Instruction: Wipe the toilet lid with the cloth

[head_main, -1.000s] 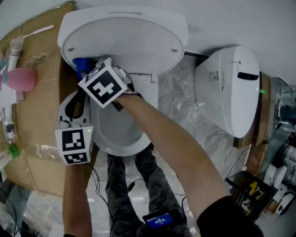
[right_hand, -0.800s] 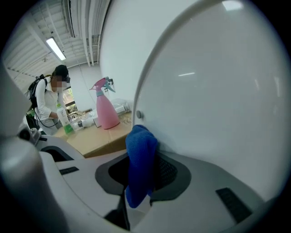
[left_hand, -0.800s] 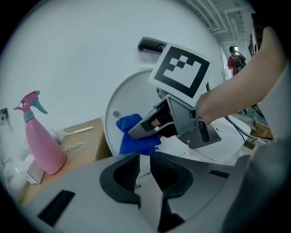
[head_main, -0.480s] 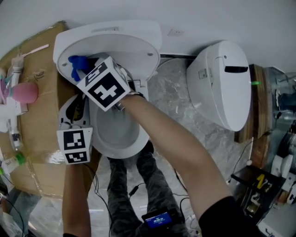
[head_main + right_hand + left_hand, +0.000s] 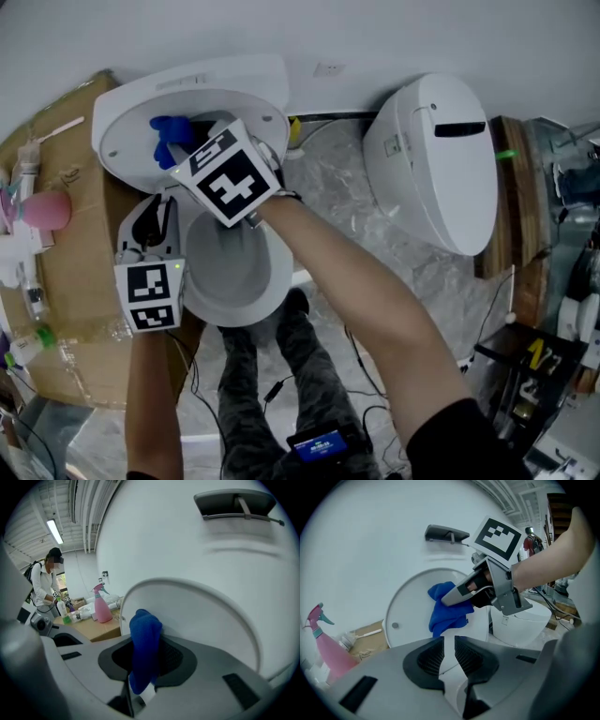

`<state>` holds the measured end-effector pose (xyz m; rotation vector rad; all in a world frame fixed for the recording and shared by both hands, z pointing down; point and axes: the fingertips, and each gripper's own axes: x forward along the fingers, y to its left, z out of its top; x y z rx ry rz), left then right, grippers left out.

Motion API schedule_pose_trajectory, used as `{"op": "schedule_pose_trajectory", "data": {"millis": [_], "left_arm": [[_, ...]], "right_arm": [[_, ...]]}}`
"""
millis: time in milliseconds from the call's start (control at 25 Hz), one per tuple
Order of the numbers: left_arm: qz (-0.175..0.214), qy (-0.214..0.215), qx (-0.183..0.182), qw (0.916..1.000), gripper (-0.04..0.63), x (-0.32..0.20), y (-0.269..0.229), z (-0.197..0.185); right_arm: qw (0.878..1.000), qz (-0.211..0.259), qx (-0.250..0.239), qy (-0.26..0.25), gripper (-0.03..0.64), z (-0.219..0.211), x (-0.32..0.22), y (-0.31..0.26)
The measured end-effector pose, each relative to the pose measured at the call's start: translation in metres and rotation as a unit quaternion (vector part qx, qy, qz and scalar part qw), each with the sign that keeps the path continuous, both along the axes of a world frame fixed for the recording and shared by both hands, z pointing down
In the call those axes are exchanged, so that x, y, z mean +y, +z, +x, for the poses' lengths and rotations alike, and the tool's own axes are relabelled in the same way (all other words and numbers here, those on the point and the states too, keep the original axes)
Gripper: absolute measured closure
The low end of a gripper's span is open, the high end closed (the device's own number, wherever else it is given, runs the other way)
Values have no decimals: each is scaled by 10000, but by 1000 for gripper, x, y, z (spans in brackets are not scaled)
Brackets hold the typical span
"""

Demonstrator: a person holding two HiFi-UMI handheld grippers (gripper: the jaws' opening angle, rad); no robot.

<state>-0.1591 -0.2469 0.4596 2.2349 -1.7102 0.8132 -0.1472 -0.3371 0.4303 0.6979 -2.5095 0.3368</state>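
Clamping a blue cloth (image 5: pixel 443 613) between its closed jaws, the right gripper (image 5: pixel 461 597) reaches forward and holds the bunched fabric against the inner face of the raised toilet lid (image 5: pixel 127 141). In the right gripper view the cloth stands up between the two dark pads, and its upper fold pokes out past the fingertips, with the white curve of the lid directly behind it. The marker cube (image 5: pixel 230 178) on this gripper sits just behind the jaws, over the back of the toilet bowl (image 5: pixel 230 281). The left gripper (image 5: pixel 449 653) is lower and nearer the person, beside the bowl's left rim, and points up toward the lid. Its jaws stand a narrow gap apart with nothing between them, and they touch neither cloth nor lid. From this gripper the cloth lies ahead and slightly above, well beyond its tips. A pink spray bottle (image 5: pixel 326 639) stands off to the left of both grippers on a sheet of cardboard (image 5: pixel 84 244). A second toilet (image 5: pixel 436 159) stands well off to the right of the right gripper. Far beyond the bottle, the right gripper view shows a person (image 5: pixel 44 581) standing at a table.
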Motion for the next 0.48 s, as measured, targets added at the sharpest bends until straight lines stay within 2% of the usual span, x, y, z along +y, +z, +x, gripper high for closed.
{"op": "schedule_pose_trajectory", "data": {"millis": [240,480], "left_arm": [[-88,55,-25,9999,520,-7,9,12],[-222,118,-83,9996,520,-12,23,15]], "right_arm": [[9993,-228,124,280,518,37,-4,27],[9971,-587,329,359,518,48,-2,72]]}}
